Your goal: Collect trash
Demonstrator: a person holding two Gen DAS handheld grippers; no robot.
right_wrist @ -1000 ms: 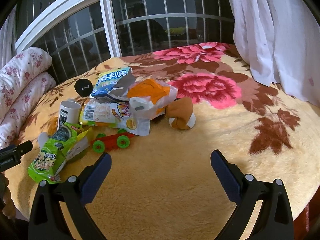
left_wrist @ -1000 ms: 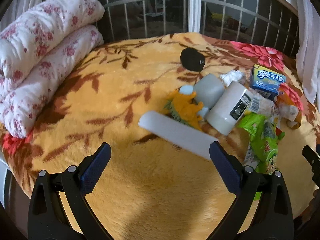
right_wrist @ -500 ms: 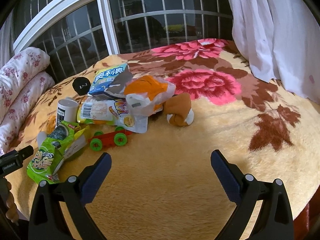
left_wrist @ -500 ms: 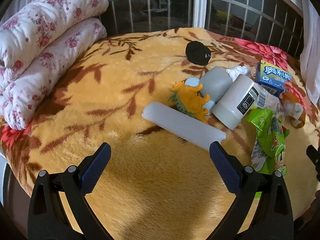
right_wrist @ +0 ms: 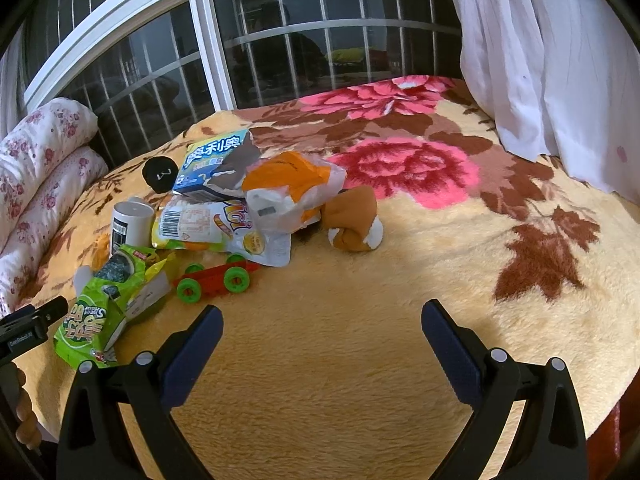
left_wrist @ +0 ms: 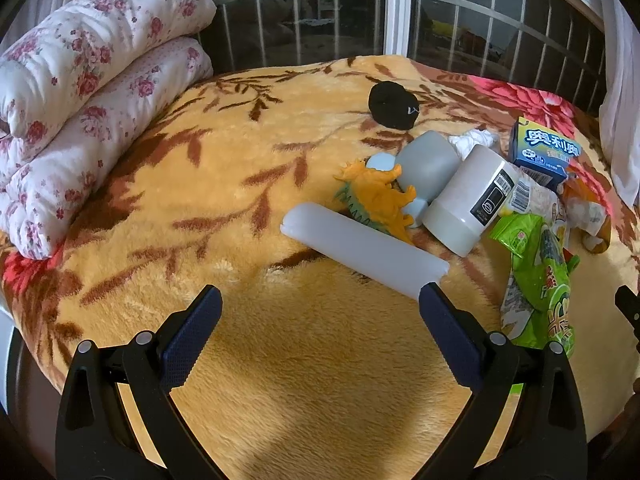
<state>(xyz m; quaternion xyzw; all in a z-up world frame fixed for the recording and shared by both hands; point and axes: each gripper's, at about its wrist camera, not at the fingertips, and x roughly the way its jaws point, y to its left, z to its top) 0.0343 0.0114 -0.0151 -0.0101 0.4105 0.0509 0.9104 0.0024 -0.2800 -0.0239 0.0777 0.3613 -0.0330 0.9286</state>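
Trash lies in a pile on a yellow floral blanket (left_wrist: pixel 248 184). A green snack bag (left_wrist: pixel 540 276) (right_wrist: pixel 100 312), a blue cookie box (left_wrist: pixel 546 154) (right_wrist: pixel 212 164), a yellow-white snack bag (right_wrist: pixel 216 228) and an orange-white plastic bag (right_wrist: pixel 292 192) show. My left gripper (left_wrist: pixel 320 336) is open and empty, just short of a white tube (left_wrist: pixel 364 250). My right gripper (right_wrist: pixel 322 344) is open and empty, over bare blanket in front of the pile.
Among the trash lie a white canister (left_wrist: pixel 468 200), a grey cup (left_wrist: pixel 426 164), an orange dinosaur toy (left_wrist: pixel 378 196), a black round object (left_wrist: pixel 394 104), a red toy car (right_wrist: pixel 216 280) and a brown plush (right_wrist: pixel 356 220). Folded floral quilts (left_wrist: pixel 80 92) lie left. Barred window behind, curtain (right_wrist: pixel 560 60) right.
My left gripper has drawn back and turned a little left, so the pile sits farther right. My right gripper has drifted slightly. Both stay open.
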